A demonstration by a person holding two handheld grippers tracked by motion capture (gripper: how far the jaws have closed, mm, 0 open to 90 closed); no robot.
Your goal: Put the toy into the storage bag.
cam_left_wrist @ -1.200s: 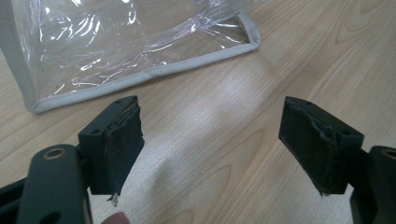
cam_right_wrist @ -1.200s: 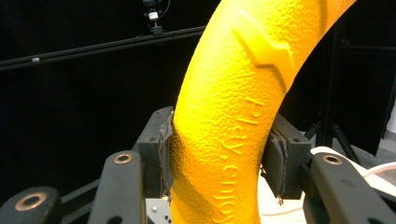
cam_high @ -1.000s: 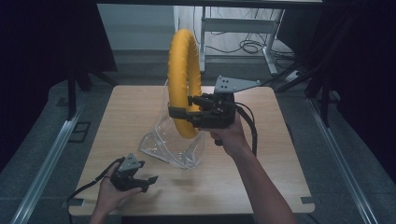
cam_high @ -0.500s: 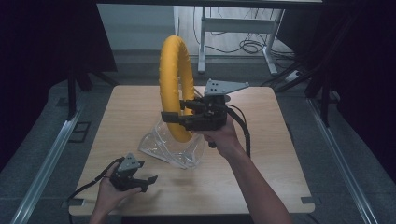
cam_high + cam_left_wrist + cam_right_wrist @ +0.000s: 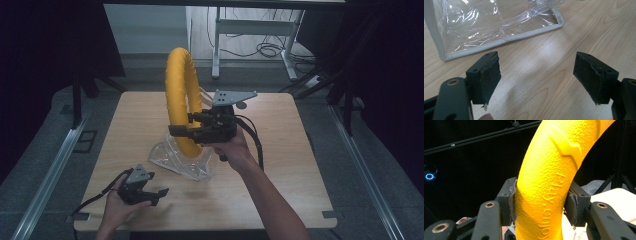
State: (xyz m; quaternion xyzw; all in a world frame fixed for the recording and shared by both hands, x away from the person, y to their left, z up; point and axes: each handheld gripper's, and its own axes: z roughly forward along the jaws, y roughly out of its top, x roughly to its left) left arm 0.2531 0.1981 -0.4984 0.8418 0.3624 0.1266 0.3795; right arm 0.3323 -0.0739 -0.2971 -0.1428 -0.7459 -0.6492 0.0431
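Since the earlier frames we lowered the textured yellow foam ring (image 5: 181, 102), clamped upright in our right tool (image 5: 180, 132), into the clear plastic zip pouch (image 5: 182, 161) on the desk (image 5: 280, 170). Insertion was barely begun; our left tool (image 5: 159, 192) rested wide, empty.

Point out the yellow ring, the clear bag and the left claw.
yellow ring (image 5: 176, 75), high view, upper left arc.
clear bag (image 5: 486, 22), left gripper view, transparent side panel.
left claw (image 5: 536, 75), left gripper view, midway between its fingertips.
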